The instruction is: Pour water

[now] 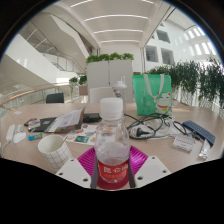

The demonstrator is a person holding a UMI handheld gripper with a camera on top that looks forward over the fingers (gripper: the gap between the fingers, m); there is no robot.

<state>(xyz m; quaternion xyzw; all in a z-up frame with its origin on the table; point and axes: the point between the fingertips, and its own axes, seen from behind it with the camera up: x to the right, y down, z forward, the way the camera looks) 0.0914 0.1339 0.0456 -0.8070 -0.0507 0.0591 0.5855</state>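
Note:
A clear plastic water bottle [112, 142] with a white cap and a red label stands upright between my fingers. My gripper [112, 168] is shut on the bottle, its magenta pads [88, 160] pressing the label from both sides. The bottle looks full of water nearly to the neck. A white paper cup [52, 150] stands on the table just left of my left finger. The bottle's base is hidden below the fingers.
A green bag [152, 94] stands beyond the bottle on the right. Black cables [150, 126], papers [62, 122], a small white box [183, 143] and a dark flat case [198, 132] lie scattered on the table. White planters [110, 72] with greenery stand at the back.

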